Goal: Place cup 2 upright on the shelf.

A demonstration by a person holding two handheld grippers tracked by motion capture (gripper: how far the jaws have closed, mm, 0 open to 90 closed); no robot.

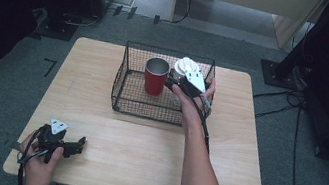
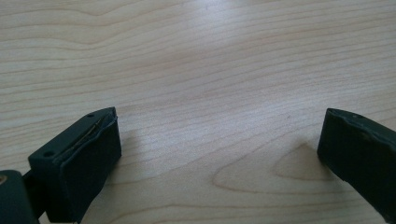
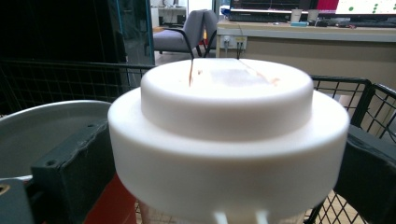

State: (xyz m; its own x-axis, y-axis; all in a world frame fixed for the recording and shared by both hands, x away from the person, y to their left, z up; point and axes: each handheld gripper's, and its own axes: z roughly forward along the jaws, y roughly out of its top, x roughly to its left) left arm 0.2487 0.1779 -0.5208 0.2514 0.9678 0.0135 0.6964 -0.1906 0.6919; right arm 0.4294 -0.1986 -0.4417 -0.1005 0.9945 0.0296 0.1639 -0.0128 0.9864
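Wooden table (image 1: 142,149), black wire basket (image 1: 126,83) set on its far half. Inside the basket: red cup (image 1: 155,77) with a metal rim, upright, and just to its right a white lidded container (image 1: 184,68).

Right gripper (image 1: 174,81) reaches into the basket from the near side, at the white container. In the right gripper view the white lid (image 3: 229,140) sits between the two black jaws, which stand wide, one on each side of it. Whether the pads press on it or stand just clear, I cannot tell. The red cup's rim (image 3: 42,126) shows just beside it to the left.

Left gripper (image 1: 73,147) rests at the near left corner of the table, well apart from the basket. Its jaws are spread wide over bare wood (image 2: 196,93), nothing between them.
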